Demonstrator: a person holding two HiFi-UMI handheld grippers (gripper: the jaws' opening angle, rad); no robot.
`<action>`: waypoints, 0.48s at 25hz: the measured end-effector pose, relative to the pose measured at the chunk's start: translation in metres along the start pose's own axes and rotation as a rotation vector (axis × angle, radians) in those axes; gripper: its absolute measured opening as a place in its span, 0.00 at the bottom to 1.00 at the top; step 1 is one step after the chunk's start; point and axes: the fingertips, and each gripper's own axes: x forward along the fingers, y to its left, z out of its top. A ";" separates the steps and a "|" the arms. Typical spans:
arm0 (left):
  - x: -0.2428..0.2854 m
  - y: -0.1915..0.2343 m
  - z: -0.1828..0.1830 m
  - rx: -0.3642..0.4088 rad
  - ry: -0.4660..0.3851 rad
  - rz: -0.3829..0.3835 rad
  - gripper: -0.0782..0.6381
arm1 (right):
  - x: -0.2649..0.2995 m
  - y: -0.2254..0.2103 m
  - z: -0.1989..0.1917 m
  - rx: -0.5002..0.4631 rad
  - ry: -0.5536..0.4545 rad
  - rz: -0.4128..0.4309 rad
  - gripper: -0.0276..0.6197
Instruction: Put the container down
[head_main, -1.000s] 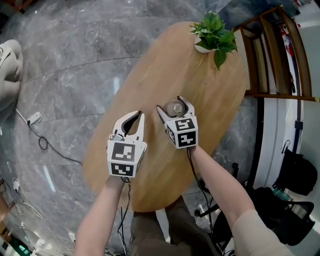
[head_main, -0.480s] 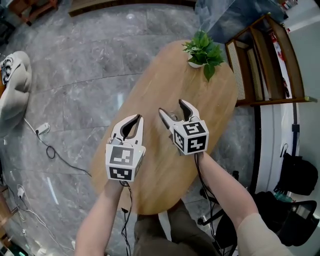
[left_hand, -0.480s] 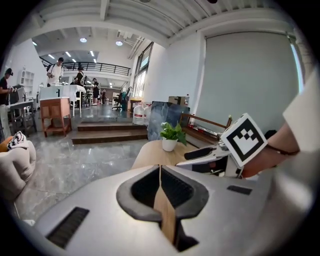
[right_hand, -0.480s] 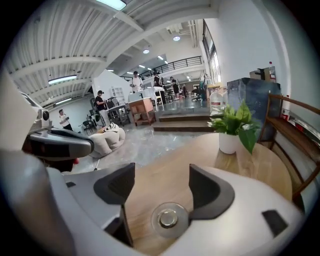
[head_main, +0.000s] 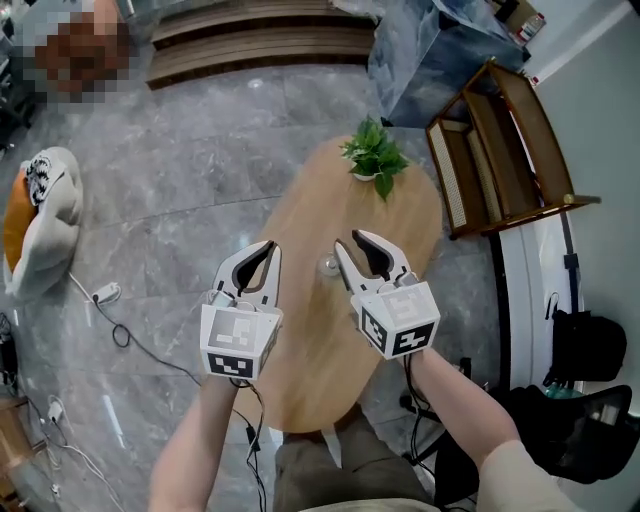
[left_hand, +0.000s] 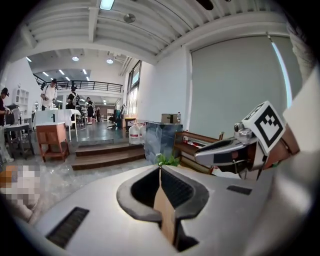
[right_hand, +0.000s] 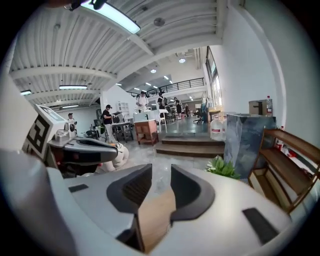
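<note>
The small round silvery container (head_main: 328, 265) stands on the oval wooden worktop (head_main: 310, 355), free of both claws and showing between them in the head view. The left claw (head_main: 269, 245) is pressed together, holding nothing. The right claw (head_main: 349, 239) has just been closing; a narrow empty gap remains between its jaws. A leafy green potted plant (head_main: 372, 158) stands at the worktop's far end.

Only the plant (head_main: 372, 158) and container (head_main: 328, 266) occupy the table (head_main: 300, 340).
</note>
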 end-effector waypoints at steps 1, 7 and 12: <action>-0.010 -0.003 0.013 0.006 -0.013 -0.004 0.13 | -0.014 0.006 0.014 -0.002 -0.016 0.003 0.20; -0.073 -0.025 0.089 0.033 -0.086 -0.023 0.13 | -0.097 0.043 0.096 0.016 -0.106 0.039 0.13; -0.128 -0.042 0.144 0.053 -0.149 -0.028 0.13 | -0.162 0.075 0.144 -0.023 -0.170 0.076 0.10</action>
